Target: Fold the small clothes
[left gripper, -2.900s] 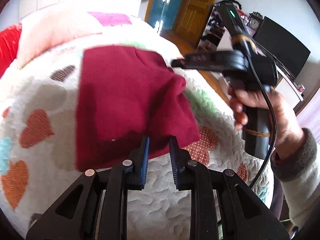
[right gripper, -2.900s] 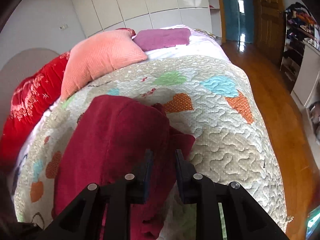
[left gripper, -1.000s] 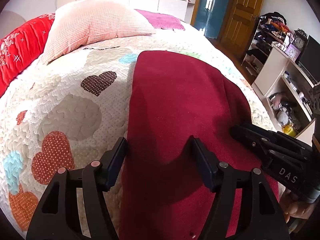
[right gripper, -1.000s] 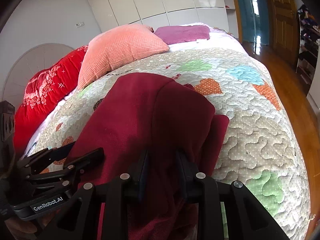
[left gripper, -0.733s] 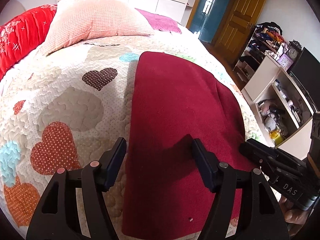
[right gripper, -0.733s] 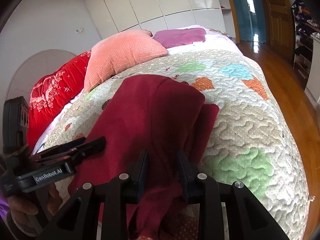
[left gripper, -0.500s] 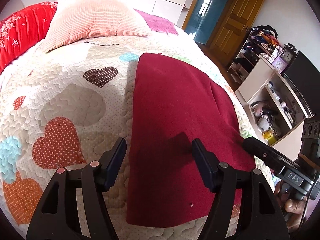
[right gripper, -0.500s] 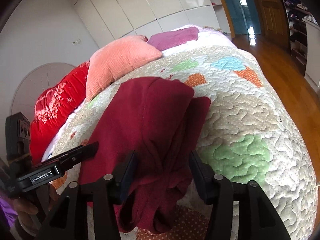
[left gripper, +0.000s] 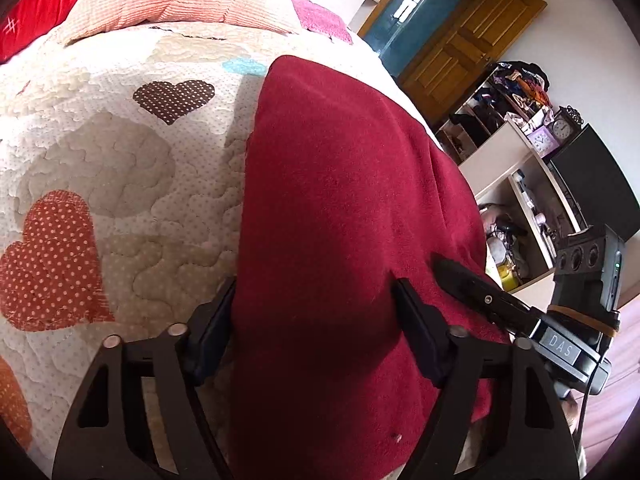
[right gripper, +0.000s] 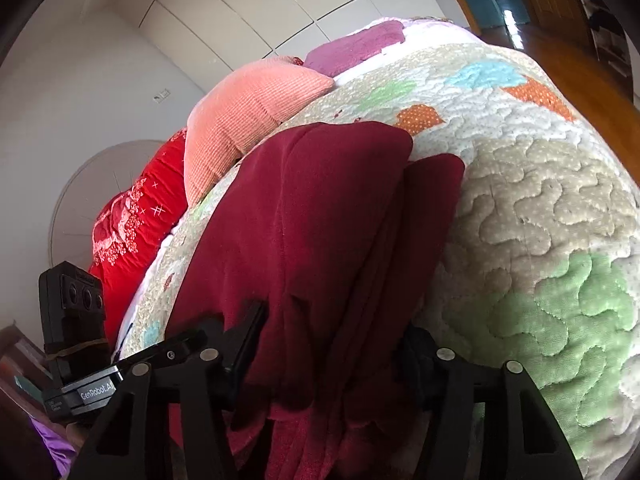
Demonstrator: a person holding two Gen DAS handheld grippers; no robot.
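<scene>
Right wrist view: cloth runs away from both tools

Right tool point(right gripper: 328, 344) straddles the bunched near end, jaws closing; left tool point(left gripper: 316, 328) stands wide over it. Dark red garment point(left gripper: 340, 200) lies lengthwise on the bed quilt point(left gripper: 100, 168), stretching toward the pillows

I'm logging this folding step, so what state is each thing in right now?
dark red garment: folded lengthwise, lying flat on the quilt, near end between both grippers' fingers.
left gripper: open wide, straddling the garment, not pinching.
right gripper: jaws closing, cloth between them, not yet pinched.
quilt: spread over the bed.
peach pillow: resting at the bed's head.
</scene>
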